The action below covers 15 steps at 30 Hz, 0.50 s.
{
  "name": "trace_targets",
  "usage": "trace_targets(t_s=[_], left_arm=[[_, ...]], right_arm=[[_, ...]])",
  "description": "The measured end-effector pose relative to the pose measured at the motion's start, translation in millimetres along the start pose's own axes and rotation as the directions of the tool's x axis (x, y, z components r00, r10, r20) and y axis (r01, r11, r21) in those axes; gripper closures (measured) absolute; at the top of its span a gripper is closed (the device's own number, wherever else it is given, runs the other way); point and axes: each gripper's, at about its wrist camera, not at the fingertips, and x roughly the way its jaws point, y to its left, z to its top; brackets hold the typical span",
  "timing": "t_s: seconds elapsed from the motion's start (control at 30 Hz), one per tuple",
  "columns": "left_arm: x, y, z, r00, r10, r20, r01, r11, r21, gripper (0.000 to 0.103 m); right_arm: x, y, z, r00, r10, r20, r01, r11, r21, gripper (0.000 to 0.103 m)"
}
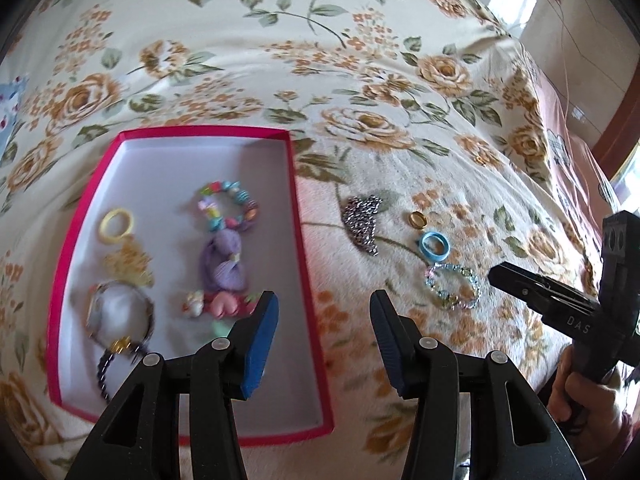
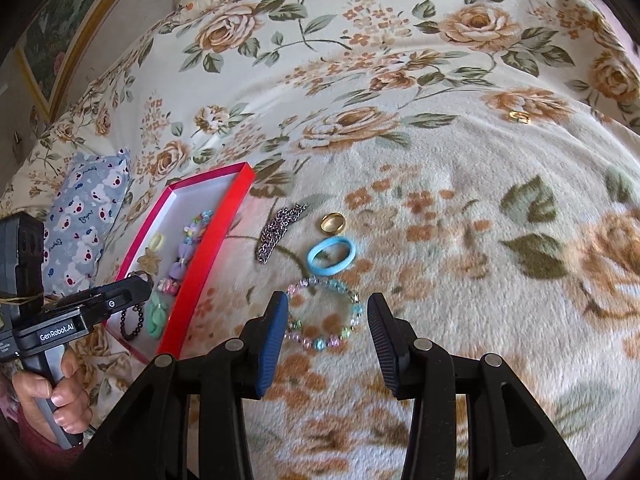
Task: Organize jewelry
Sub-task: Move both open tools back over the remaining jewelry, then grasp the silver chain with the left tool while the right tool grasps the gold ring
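Observation:
A red box (image 1: 301,240) with a white inside holds a yellow ring (image 1: 116,225), a colourful bead bracelet (image 1: 228,210), a purple bow (image 1: 224,264) and several other pieces. My left gripper (image 1: 324,304) hovers open over the box's right wall, nothing between its pads. On the blanket to the right lie a silver chain (image 2: 280,232), a gold ring (image 2: 333,222), a blue ring (image 2: 331,257) and a pastel bead bracelet (image 2: 322,316). My right gripper (image 2: 328,304) is open just above that bracelet, its pads not touching it.
Everything rests on a floral fleece blanket (image 2: 480,240) over a bed. A small gold ring (image 2: 519,117) lies far off at the back right. A blue patterned pillow (image 2: 84,216) sits left of the box. A hand (image 2: 52,400) holds the left gripper's handle.

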Motion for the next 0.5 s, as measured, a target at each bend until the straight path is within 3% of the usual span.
trace_targets(t_s=[0.5], left_arm=[[82.9,-29.8,48.6,0.997,0.01,-0.074,-0.005,0.997,0.073,0.056]], right_arm=[[46.8,-1.4,42.8,0.999,-0.022,-0.045,0.019,0.998,-0.062,0.061]])
